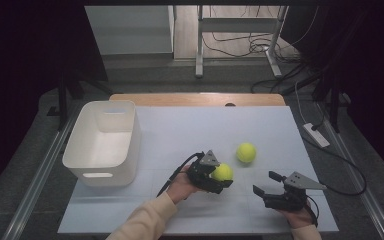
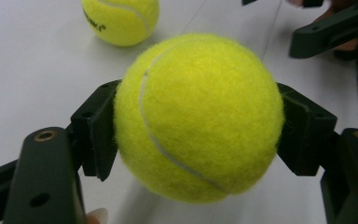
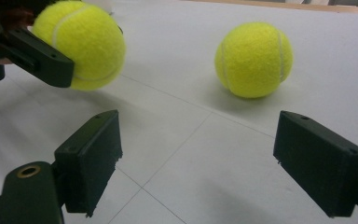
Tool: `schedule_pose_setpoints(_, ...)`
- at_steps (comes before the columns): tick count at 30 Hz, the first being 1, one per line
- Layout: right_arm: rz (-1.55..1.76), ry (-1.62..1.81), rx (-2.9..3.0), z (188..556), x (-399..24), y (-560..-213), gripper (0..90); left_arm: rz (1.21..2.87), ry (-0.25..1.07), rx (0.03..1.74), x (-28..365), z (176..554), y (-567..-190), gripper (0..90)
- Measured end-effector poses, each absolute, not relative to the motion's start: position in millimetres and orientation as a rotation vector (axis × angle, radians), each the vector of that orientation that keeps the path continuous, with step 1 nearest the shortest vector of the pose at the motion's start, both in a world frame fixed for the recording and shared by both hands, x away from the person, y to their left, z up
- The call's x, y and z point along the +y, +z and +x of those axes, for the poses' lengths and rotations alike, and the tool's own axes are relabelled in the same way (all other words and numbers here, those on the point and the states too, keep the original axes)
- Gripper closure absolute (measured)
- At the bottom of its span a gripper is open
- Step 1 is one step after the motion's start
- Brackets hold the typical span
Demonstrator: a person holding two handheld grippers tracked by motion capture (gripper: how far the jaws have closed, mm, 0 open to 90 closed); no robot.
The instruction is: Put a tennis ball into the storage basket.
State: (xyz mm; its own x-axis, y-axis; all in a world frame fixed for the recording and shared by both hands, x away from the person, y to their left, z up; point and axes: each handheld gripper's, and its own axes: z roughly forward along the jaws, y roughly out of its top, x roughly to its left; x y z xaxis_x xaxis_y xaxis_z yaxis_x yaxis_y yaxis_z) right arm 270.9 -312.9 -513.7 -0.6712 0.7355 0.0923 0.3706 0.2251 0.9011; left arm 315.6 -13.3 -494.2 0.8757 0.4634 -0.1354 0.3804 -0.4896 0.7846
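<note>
Tennis ball (image 2: 198,116) number one sits squeezed between the two pads of my left gripper (image 1: 219,177), each pad pressing a side of it, so the ball juts out past the tips, clear of the pale table mat (image 1: 180,130) with its shadow underneath. My right gripper (image 1: 265,184) rests near the mat's front edge with its jaws spread wide and nothing between them. Ahead of those open jaws, a second tennis ball (image 3: 254,59) lies loose on the mat, just beyond my held one. A white bin (image 1: 102,142) stands at the mat's left side, well apart from both balls.
</note>
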Motion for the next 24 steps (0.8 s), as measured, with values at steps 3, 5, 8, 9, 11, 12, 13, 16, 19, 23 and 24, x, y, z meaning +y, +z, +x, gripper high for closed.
schedule_pose_setpoints(3,1.027,1.433,2.146,270.7,-312.5,-513.7,15.1,2.157,0.142,0.606,-10.9,315.8,-493.7,26.4)
schedule_pose_setpoints(5,1.028,1.431,2.146,270.6,-312.3,-513.7,15.0,2.15,0.142,0.615,-8.4,315.8,-493.9,26.4)
schedule_pose_setpoints(8,1.029,1.428,2.146,270.5,-312.2,-513.6,15.0,2.149,0.149,0.619,-5.7,315.8,-493.5,26.4)
schedule_pose_setpoints(9,1.03,1.427,2.145,270.5,-312.1,-513.6,15.0,2.143,0.15,0.624,-4.7,315.6,-493.4,26.4)
schedule_pose_setpoints(11,1.031,1.427,2.144,270.6,-312.0,-513.6,15.0,2.138,0.15,0.627,-1.7,315.6,-492.7,26.4)
schedule_pose_setpoints(12,1.034,1.434,2.143,270.6,-312.0,-513.5,15.0,2.132,0.151,0.631,-0.2,315.3,-492.4,26.4)
schedule_pose_setpoints(13,1.038,1.445,2.14,270.4,-311.9,-512.8,15.0,2.132,0.154,0.63,1.6,315.0,-491.9,26.4)
schedule_pose_setpoints(16,1.039,1.457,2.138,270.0,-311.4,-512.0,15.0,2.126,0.162,0.634,6.4,313.4,-490.6,26.4)
schedule_pose_setpoints(19,1.039,1.447,2.143,270.4,-311.5,-513.0,15.0,2.125,0.168,0.634,9.5,312.4,-489.6,26.4)
schedule_pose_setpoints(23,1.045,1.455,2.133,271.0,-312.2,-513.0,15.0,2.116,0.176,0.644,16.2,310.6,-487.4,26.4)
schedule_pose_setpoints(24,1.045,1.454,2.134,270.8,-312.1,-513.1,15.0,2.12,0.179,0.642,17.6,310.5,-486.9,26.4)
